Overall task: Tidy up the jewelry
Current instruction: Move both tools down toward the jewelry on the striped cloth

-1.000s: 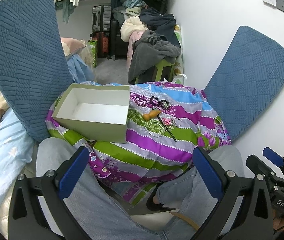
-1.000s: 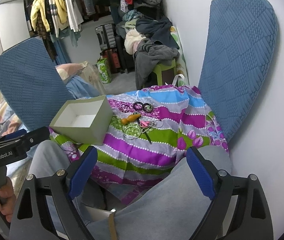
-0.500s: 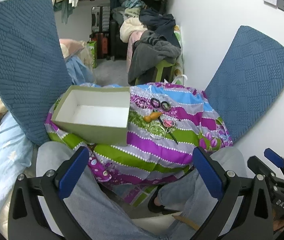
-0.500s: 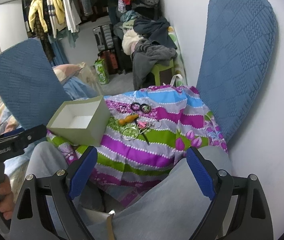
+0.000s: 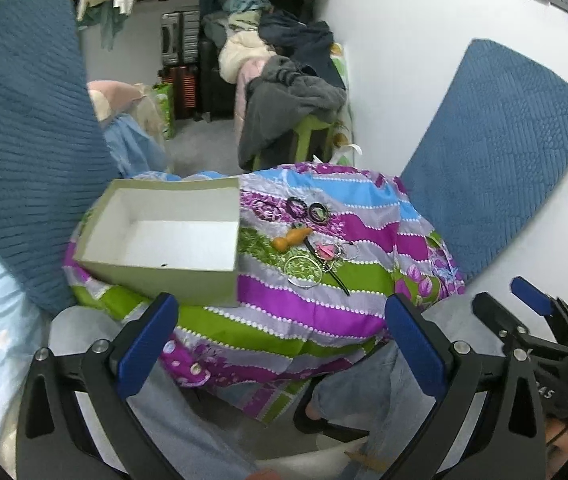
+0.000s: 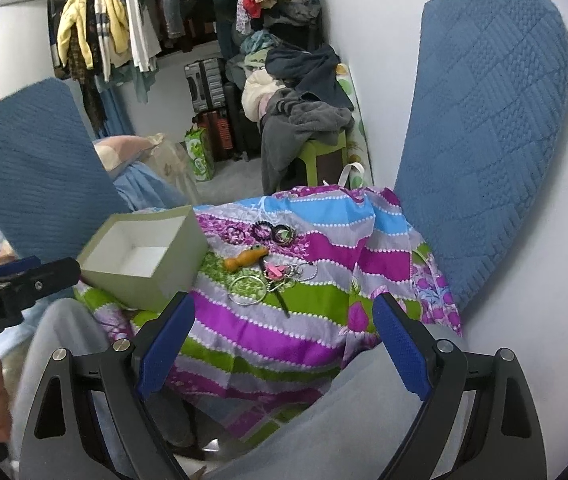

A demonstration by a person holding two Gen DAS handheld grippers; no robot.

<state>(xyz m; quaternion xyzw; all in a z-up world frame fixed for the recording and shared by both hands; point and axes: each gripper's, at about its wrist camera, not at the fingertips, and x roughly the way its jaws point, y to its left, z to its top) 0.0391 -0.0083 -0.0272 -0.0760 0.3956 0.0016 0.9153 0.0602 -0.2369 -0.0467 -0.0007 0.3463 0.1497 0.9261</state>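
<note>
An empty grey-green box (image 5: 164, 240) (image 6: 144, 256) with a white inside sits at the left of a striped purple, green and blue cloth (image 5: 284, 320) (image 6: 284, 332). To its right lies the jewelry: an orange gourd charm (image 5: 291, 239) (image 6: 244, 259), dark bead bracelets (image 5: 307, 210) (image 6: 272, 233), a thin silver bangle (image 5: 303, 270) (image 6: 248, 289), a pink piece with chains (image 5: 329, 251) (image 6: 280, 270). My left gripper (image 5: 280, 340) is open, nearer than the box and the jewelry, nothing between its fingers. My right gripper (image 6: 282, 344) is open too, short of the jewelry.
Two blue quilted cushions (image 5: 495, 160) (image 5: 24, 140) flank the cloth, with a white wall behind the right one. The person's grey trouser legs (image 6: 343, 420) lie under both grippers. Clothes are piled on a green stool (image 6: 319, 152) beyond, with suitcases and a hanging rack behind.
Both grippers have come forward and lower toward the cloth, so the box and jewelry look larger. Both stay open, and nothing on the cloth has moved.
</note>
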